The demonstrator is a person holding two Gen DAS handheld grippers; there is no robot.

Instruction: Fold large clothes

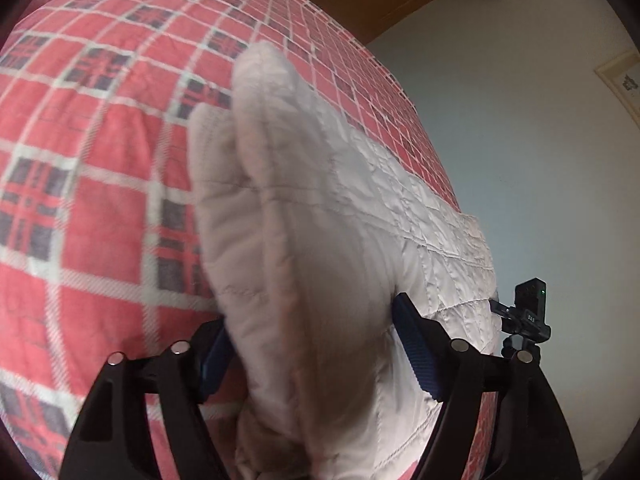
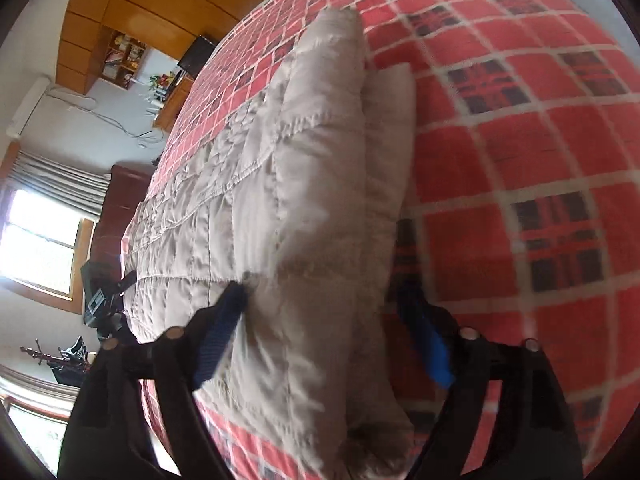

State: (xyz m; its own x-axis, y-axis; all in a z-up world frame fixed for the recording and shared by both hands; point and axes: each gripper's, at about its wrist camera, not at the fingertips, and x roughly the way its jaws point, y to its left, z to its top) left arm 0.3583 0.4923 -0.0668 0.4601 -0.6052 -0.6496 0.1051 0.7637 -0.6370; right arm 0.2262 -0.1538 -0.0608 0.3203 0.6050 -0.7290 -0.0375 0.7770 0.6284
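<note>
A pale quilted padded jacket lies on a red plaid bedspread, with one thick fold raised off it. In the left wrist view my left gripper is shut on that fold, whose bulk fills the gap between the blue pads. In the right wrist view the same jacket stretches away to the left over the bedspread. My right gripper is shut on another part of the raised fold, a blue-padded finger on each side. A narrower flap sticks out beside the fold.
A black device on a small tripod stands beyond the bed's edge, against a pale wall. The right wrist view shows the black device, a bright window, curtains, wooden cabinets with shelves, and a dark screen.
</note>
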